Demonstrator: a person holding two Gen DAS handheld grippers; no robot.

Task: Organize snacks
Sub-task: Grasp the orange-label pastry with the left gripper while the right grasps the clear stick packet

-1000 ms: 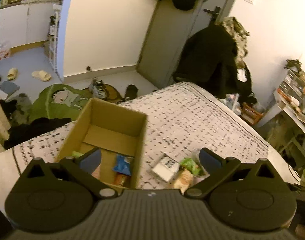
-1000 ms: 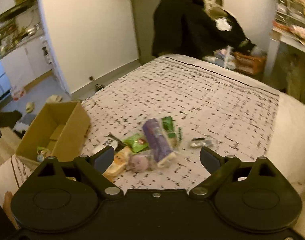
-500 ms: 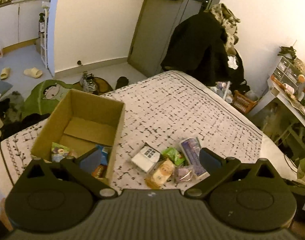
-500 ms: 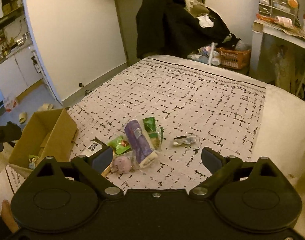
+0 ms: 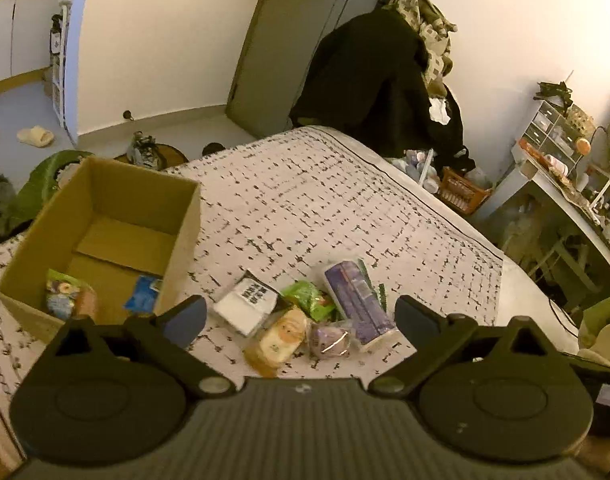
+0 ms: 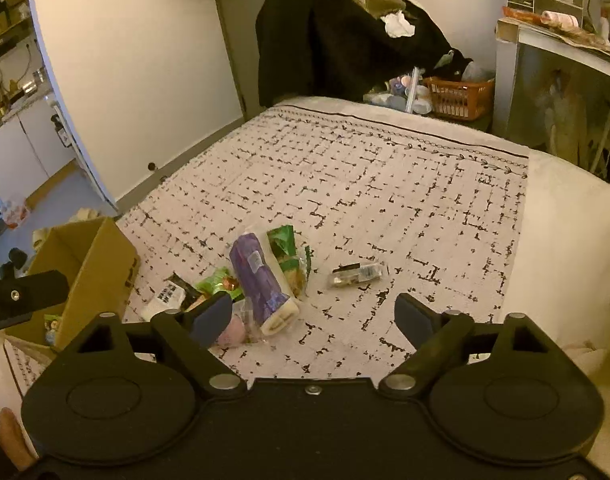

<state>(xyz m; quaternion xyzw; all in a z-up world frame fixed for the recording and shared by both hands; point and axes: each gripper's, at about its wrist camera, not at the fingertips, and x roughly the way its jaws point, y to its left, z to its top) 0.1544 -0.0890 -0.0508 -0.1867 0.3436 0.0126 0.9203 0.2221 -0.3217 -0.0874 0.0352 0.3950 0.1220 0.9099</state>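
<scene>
Lower centre, snacks: purple cylindrical wrapped pack [image 6: 261, 284] is lying in a crowded pile on the patterned bed cover [image 6: 385, 184].
Box: open brown cardboard box [image 5: 105, 216] is sitting left.
Claws: left claw [image 5: 301, 314] and right claw [image 6: 315, 318] are both gaping, empty; right has just been narrowing.
Risk: neighbouring packets probably getting pinched or scattered.

Both wrist views look steeply down, sharing the snack pile [image 5: 305, 312] and box [image 6: 85, 268].

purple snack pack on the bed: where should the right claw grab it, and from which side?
Grip the purple snack pack across its narrow width at mid-length, coming from above. It lies flat on the bedspread, long axis running away from the camera, so the long edges are the faces to pinch. Green packets crowd its far side, so lean toward the open near end. The right claw stands open and empty.
</scene>
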